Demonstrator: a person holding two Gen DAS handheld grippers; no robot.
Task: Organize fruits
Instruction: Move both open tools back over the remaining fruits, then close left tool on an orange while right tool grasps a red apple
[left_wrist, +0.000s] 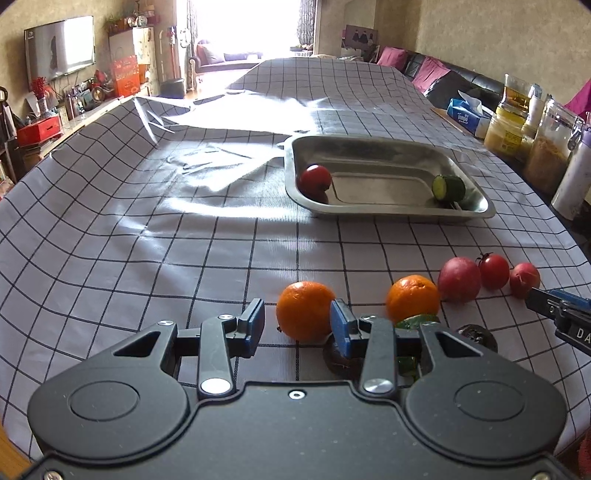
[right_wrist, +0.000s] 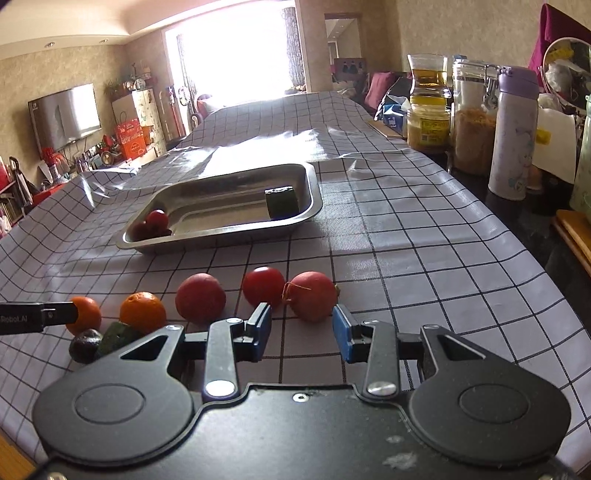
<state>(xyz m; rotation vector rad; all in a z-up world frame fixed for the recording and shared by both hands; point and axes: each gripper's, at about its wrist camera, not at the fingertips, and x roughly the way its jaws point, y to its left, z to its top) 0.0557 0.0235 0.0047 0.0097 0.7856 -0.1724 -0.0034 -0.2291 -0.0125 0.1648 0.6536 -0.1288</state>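
A steel tray (left_wrist: 476, 206) (right_wrist: 312, 192) holds a red tomato (left_wrist: 314, 179) (right_wrist: 157, 218) and a cucumber piece (left_wrist: 448, 187) (right_wrist: 281, 202). On the checked cloth lie two oranges (left_wrist: 305, 309) (left_wrist: 412, 297), a large red fruit (left_wrist: 459, 279) (right_wrist: 200, 297), a tomato (left_wrist: 494, 271) (right_wrist: 263, 285) and a small red fruit (left_wrist: 524, 279) (right_wrist: 313, 295). My left gripper (left_wrist: 297, 326) is open, just before the left orange. My right gripper (right_wrist: 302, 332) is open, its fingers flanking the near side of the small red fruit. Dark fruits (right_wrist: 85, 345) and a green piece (right_wrist: 117, 336) lie nearby.
Jars (right_wrist: 472, 118), a bottle (right_wrist: 511, 136), a tissue pack (left_wrist: 467, 116) and an oil jug (right_wrist: 428, 107) line the table's right edge. The cloth is wrinkled at the far left. The left table edge drops off toward the TV wall.
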